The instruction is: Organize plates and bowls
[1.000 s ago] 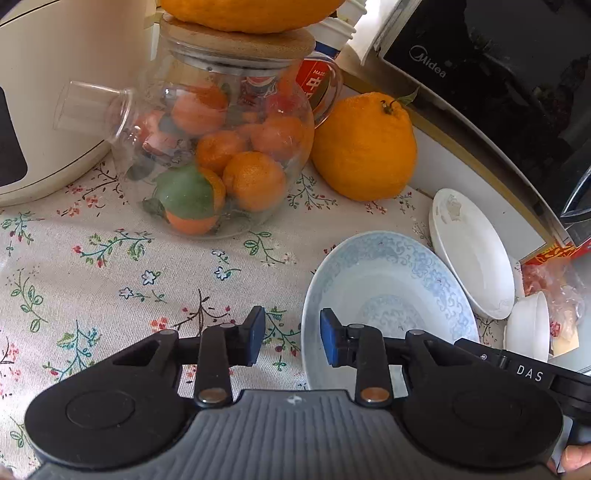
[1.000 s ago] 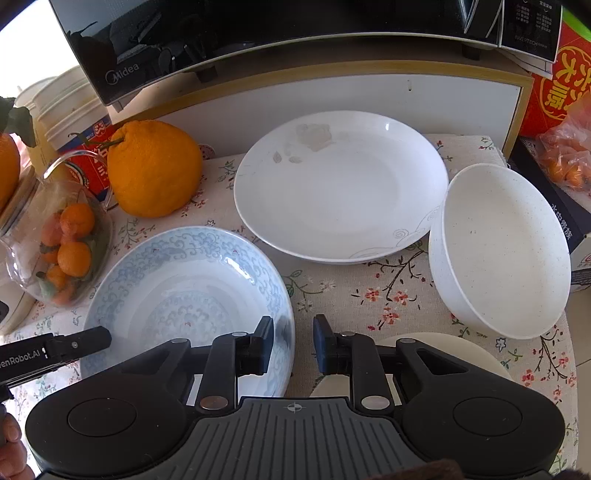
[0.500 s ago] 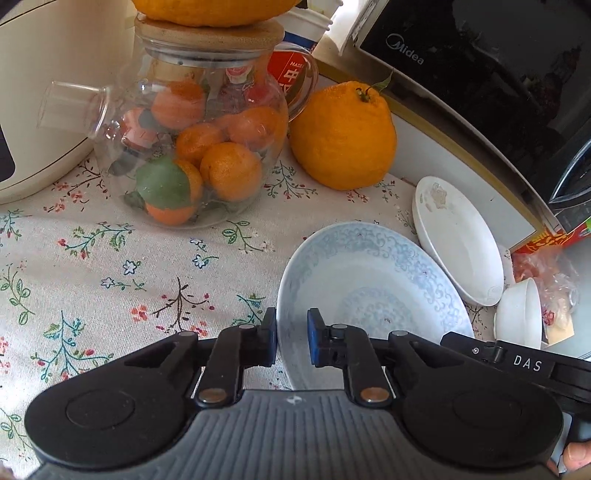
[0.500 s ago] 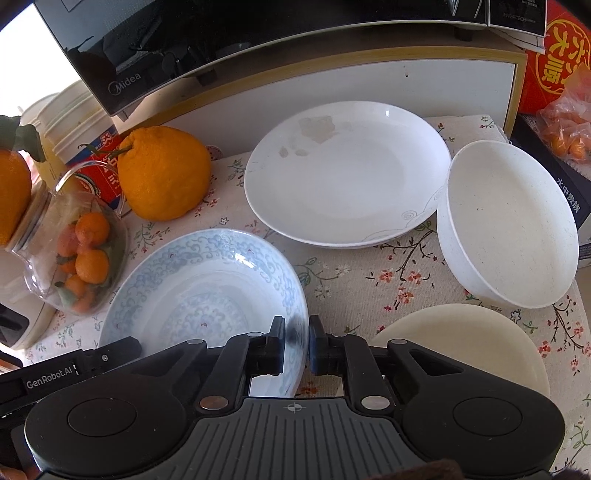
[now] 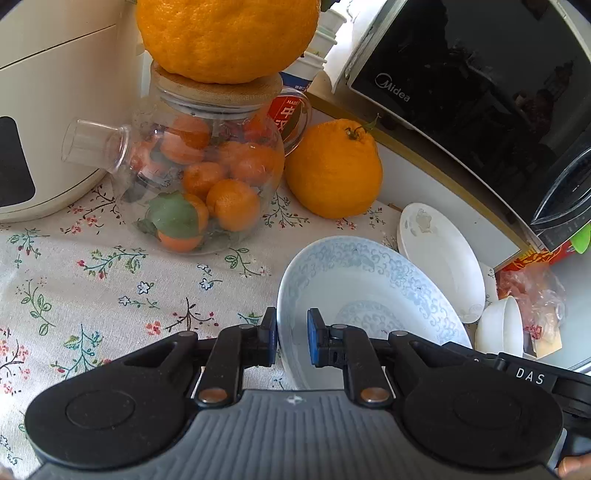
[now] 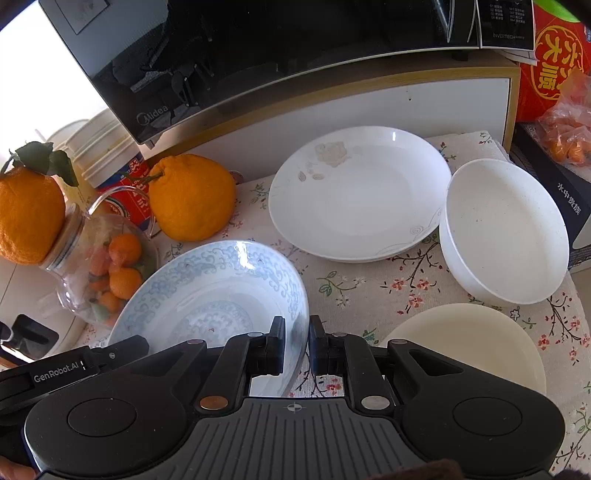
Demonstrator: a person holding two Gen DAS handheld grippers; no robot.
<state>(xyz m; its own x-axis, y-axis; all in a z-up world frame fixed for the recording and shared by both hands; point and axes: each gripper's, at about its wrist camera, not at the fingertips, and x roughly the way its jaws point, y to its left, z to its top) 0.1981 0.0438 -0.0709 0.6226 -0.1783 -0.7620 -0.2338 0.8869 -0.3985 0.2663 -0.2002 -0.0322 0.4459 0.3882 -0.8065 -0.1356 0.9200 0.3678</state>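
Both grippers' fingers, left gripper and right gripper, clench opposite rims of the blue-patterned plate, likely glazed, slippery and breakable.

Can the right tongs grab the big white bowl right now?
Probably not yet. The right tongs are shut on the blue plate's rim, so they're busy; otherwise the white bowl sits unblocked.

You can read "Midea" on the microwave door, lower left corner, and "INVERTECH" on its control panel. Your right gripper arm reads "DAS" in the left wrist view; your left gripper arm reads "GenRobot.AI" in the right wrist view. Red box top right carries large yellow Chinese characters. Red can behind the glass jar shows "MADE" plus a Chinese character
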